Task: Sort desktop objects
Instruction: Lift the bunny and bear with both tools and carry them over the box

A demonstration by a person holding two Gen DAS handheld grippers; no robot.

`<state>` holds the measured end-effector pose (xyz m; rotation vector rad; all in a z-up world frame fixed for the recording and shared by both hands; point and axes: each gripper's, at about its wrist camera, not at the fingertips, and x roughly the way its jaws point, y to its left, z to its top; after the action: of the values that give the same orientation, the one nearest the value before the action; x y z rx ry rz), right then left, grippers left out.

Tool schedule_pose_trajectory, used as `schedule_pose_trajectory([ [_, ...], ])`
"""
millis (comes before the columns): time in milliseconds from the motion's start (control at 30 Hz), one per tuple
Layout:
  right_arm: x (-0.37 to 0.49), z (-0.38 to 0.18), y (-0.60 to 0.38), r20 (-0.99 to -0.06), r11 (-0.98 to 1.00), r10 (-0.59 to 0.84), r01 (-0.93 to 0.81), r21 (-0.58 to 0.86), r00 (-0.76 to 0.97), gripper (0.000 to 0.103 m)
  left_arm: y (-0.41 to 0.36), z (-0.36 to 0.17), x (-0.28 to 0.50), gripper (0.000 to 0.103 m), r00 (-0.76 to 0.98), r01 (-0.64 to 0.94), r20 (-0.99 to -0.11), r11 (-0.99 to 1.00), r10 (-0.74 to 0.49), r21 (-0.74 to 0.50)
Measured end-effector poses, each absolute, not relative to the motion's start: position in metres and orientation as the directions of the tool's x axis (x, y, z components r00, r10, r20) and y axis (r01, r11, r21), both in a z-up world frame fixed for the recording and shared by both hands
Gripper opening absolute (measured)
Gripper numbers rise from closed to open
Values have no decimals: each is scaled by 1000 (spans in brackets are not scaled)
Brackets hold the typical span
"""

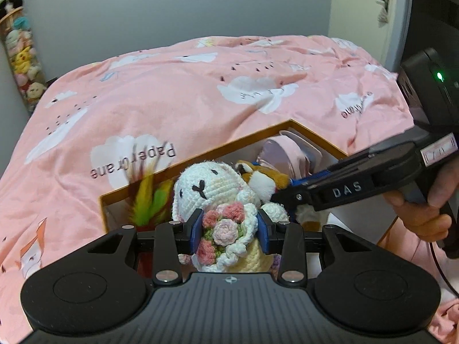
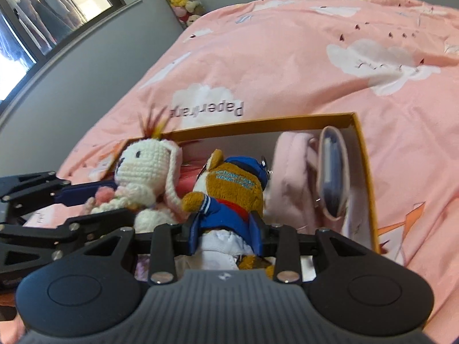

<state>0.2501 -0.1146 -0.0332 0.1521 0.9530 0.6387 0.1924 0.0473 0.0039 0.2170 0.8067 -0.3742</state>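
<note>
My left gripper (image 1: 229, 230) is shut on a white crochet bunny (image 1: 212, 189) that carries a pink flower bouquet, over an open orange-rimmed box (image 1: 200, 154). My right gripper (image 2: 226, 235) is shut on a brown plush animal in a blue sailor outfit (image 2: 229, 189), just right of the bunny (image 2: 143, 169) over the same box (image 2: 364, 172). The right gripper also shows in the left wrist view (image 1: 284, 195), touching the brown plush (image 1: 264, 180). The left gripper's fingers (image 2: 80, 192) show at the left of the right wrist view.
The box lies on a bed with a pink cloud-print duvet (image 1: 200, 86). Inside it are a pink pouch (image 2: 292, 172), a pink-edged case (image 2: 332, 172) and a green-and-yellow feather toy (image 1: 149, 200). A column of plush toys (image 1: 23, 57) stands by the wall.
</note>
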Motion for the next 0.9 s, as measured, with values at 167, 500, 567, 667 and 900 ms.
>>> schedule_pose_trajectory([
  [167,259,-37,-125,-699,807,582,-399,434,416,37,34,-8,205,44,611,450,-751,890,-250,69],
  [500,263,-40,-130,-700,825,561,-367,429,442,37,20,-38,239,44,566,486,-799,865,-205,122],
  [567,265,-43,-126,-709,829,554,-370,420,436,38,21,-43,246,44,546,485,-813,867,-200,112],
  [667,268,-47,-122,-728,834,542,-373,406,421,38,21,-50,254,44,517,493,-833,864,-196,103],
  [900,278,-50,-105,-795,858,478,-393,331,373,42,10,-61,263,45,477,509,-867,849,-143,140],
])
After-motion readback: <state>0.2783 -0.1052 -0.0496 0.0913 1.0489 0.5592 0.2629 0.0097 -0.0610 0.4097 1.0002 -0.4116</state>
